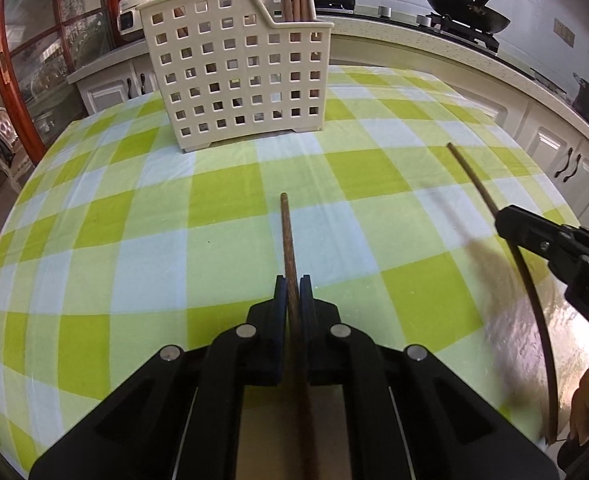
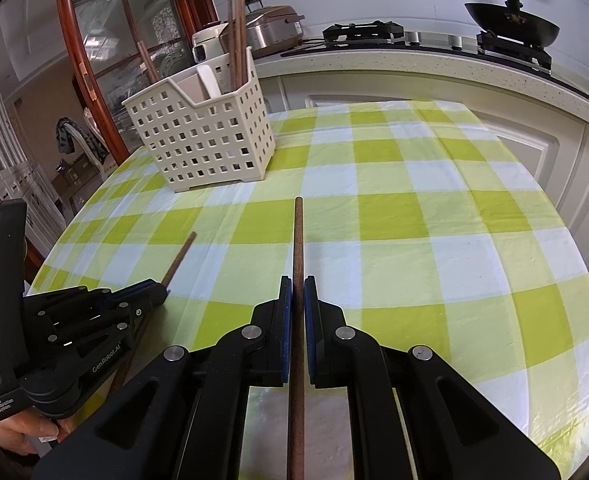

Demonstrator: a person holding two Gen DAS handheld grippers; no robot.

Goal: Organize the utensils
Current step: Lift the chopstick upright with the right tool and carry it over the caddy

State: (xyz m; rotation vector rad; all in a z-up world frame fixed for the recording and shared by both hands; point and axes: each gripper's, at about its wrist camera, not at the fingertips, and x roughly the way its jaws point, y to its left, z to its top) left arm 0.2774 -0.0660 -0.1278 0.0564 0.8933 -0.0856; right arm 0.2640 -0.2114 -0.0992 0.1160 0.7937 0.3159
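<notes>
Chopsticks are clamped lengthwise, one in each gripper: left gripper [image 1: 293,292] grips one chopstick [image 1: 287,236], right gripper [image 2: 297,294] grips another chopstick [image 2: 298,236]. Ahead of both jaws stands the perforated utensil caddy [image 1: 234,76] on the checked tablecloth [image 1: 134,216]. Pickup looks finished; next, likely lift, tilt upright, lower inside.

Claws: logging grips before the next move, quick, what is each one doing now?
Left claw: shut on a chopstick.
Right claw: shut on another chopstick.
</notes>
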